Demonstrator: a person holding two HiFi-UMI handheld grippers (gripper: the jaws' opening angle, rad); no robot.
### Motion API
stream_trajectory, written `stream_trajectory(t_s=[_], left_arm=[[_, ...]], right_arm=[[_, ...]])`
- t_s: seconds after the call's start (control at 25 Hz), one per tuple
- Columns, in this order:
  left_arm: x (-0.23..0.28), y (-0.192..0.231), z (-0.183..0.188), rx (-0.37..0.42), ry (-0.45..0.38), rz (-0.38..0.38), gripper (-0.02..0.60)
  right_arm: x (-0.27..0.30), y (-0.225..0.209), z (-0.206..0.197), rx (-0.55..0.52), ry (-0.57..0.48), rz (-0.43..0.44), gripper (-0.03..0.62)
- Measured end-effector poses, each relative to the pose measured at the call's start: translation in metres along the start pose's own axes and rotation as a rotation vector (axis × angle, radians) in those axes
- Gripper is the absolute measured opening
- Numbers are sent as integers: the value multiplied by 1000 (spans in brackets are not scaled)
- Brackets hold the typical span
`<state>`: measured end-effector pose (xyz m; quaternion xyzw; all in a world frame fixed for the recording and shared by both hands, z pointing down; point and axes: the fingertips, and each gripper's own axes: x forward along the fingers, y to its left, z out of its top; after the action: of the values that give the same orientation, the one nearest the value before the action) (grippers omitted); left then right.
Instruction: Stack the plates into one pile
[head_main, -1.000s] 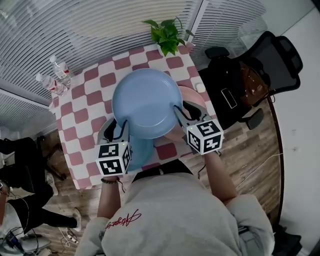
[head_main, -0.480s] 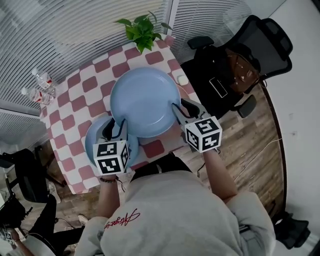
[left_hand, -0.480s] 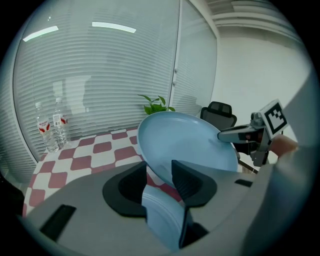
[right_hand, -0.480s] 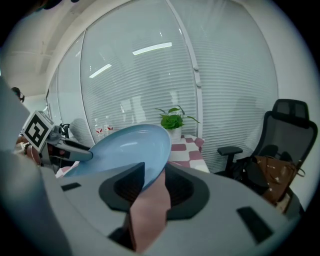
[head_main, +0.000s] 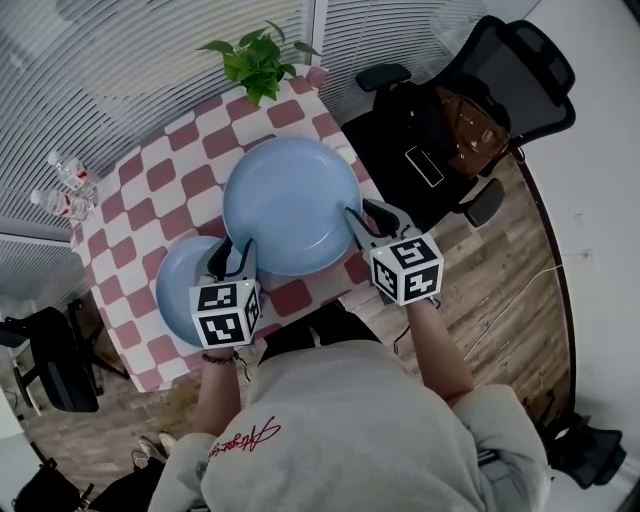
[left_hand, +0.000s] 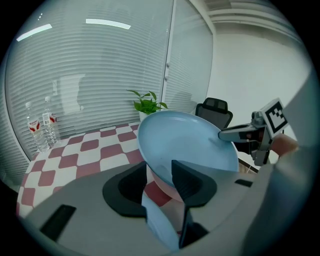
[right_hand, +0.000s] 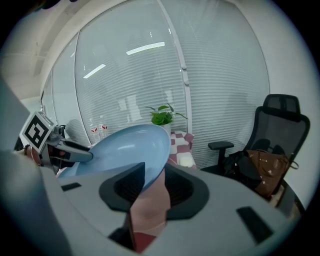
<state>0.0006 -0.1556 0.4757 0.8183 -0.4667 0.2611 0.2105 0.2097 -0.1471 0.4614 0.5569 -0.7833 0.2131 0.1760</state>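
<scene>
The large blue plate (head_main: 290, 205) is gripped from both sides and held above the checkered tabletop (head_main: 150, 190). The left hand-held gripper (head_main: 232, 258) is clamped on the plate's near-left rim. In the left gripper view the rim is seen wedged between the two dark pads, with the jaws set wide around it. The right hand-held gripper (head_main: 362, 225) is clamped on the near-right rim, and in the right gripper view the rim is likewise seen pinched between its pads. A pink plate (right_hand: 147, 205) is visible directly under the blue one between the right jaws, seemingly nested beneath it. How firmly it is caught cannot be told.

A smaller blue plate (head_main: 180, 285) lies on the tabletop at its near-left part. It is partly covered in the head view by the left hand-held gripper and by the edge of the large plate. In the left gripper view its blue surface is seen low down between the jaws, below the held rim.

A potted plant (head_main: 255, 62) stands at the far edge of the tabletop, and two water bottles (head_main: 62, 190) stand at the left corner. A black office chair (head_main: 500, 90) carrying a brown bag (head_main: 470, 120) is seen to the right of the tabletop, on the wooden floor (head_main: 500, 290).
</scene>
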Motion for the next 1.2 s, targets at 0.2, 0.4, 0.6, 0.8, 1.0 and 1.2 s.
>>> stream_trajectory(t_s=[0.2,0.4,0.6,0.8,1.0,1.2], left_arm=[[6,-10,-4,-2,16,1,167],[13,-17,-9,-8,31,11,167],[21,-21,-17,-18,52,20,167],[29,-25,-27,-27,80,39,167],[35,-28,-36,-39,102,52,166],[38,-26,-46,-38,131,73,166]], right_arm=[[-3,-9,-6,7,6,4,132],[-2,-18,-12,5,18,10,130],[2,-25,-21,1,42,17,130],[7,-31,-32,-3,69,32,130],[11,-35,-38,-8,84,48,130],[16,-33,-43,-30,108,64,132]])
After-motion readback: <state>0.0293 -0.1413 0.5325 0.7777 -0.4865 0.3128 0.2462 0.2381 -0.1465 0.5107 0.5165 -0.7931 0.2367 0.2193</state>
